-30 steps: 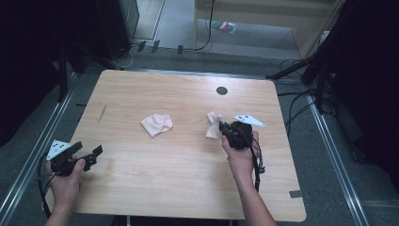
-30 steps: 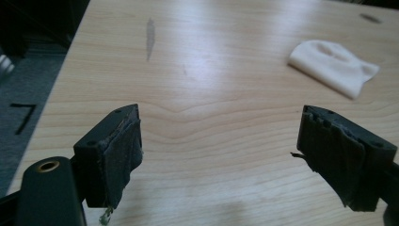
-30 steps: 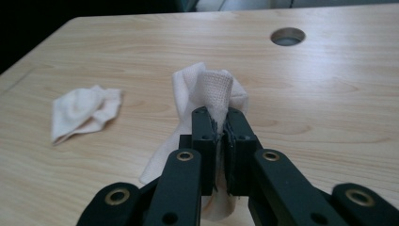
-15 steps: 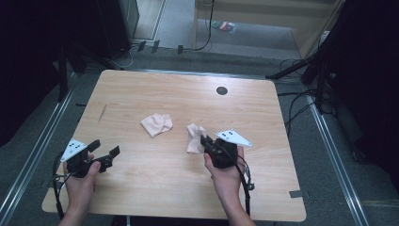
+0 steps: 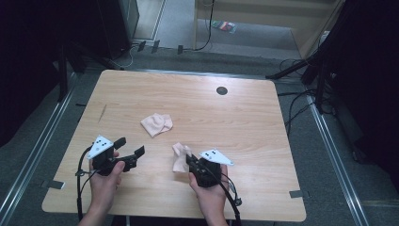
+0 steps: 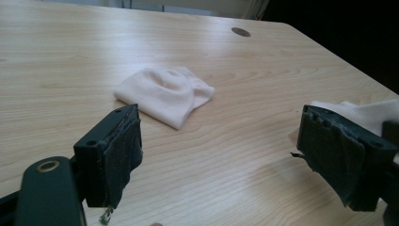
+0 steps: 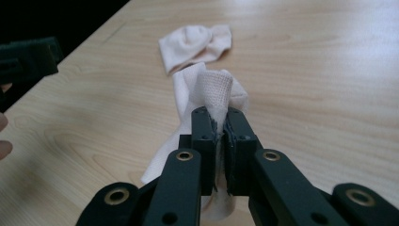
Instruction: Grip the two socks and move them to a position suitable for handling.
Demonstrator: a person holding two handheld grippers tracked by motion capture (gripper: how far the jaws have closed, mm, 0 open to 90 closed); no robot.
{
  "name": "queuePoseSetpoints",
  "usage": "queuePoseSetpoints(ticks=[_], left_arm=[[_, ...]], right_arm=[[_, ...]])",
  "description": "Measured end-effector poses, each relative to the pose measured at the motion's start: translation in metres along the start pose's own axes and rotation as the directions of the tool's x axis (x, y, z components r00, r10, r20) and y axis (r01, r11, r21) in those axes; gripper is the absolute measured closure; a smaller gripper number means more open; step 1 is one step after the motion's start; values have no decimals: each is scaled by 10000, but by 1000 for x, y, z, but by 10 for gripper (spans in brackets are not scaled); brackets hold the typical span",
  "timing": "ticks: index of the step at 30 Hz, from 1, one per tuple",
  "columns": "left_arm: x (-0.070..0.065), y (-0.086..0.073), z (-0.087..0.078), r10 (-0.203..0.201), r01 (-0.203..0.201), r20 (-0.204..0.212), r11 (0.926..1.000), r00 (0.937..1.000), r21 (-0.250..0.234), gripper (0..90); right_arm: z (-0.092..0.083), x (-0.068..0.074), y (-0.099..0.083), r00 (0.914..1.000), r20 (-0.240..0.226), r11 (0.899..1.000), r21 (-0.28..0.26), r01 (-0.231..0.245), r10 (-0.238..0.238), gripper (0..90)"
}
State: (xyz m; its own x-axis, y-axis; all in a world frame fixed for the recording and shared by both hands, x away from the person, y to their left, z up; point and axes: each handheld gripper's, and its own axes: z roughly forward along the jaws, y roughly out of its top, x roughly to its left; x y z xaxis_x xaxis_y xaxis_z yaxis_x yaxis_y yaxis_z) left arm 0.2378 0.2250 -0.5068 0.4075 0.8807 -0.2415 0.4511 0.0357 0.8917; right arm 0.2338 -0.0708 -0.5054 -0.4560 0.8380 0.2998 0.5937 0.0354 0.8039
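The right gripper (image 7: 219,123) pinches a soft, floppy sock (image 7: 207,92) by its edge. The left gripper (image 6: 221,155) is open, empty; it could grab the loose end.

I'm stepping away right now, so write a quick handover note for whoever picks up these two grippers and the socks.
Right gripper: shut on the held sock, near the table's front edge.
Left gripper: open, nothing between its fingers, aimed toward the socks.
Loose sock: lying crumpled mid-table, untouched.
Done: one sock picked up.
Left: probably bring the two socks together; the left gripper has yet to grip anything.
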Motion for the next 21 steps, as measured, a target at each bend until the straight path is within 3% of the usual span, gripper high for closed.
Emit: queuePoseSetpoints(ticks=[8,10,12,16,18,21], left_arm=[[-12,-21,8,479,-484,342,9987,9983,137,148],[-13,-23,9,536,-544,363,9983,9979,204,149],[-16,-25,10,657,-678,637,9972,9958,317,149],[-18,-26,11,662,-692,815,9970,9945,354,149],[-18,-26,10,720,-753,846,9965,9938,361,150],[-17,-25,10,649,-689,887,9967,9939,429,151]], right_arm=[[6,-7,-16,9996,124,9988,409,-265,261,856],[8,-8,-17,9998,103,9988,445,-190,185,854],[10,-8,-18,9997,205,9985,540,-105,95,833],[13,-13,-18,9995,310,9964,846,89,-116,612],[12,-19,-14,9995,260,9960,883,155,-179,569],[4,-34,-2,9996,160,9982,548,-240,232,573]])
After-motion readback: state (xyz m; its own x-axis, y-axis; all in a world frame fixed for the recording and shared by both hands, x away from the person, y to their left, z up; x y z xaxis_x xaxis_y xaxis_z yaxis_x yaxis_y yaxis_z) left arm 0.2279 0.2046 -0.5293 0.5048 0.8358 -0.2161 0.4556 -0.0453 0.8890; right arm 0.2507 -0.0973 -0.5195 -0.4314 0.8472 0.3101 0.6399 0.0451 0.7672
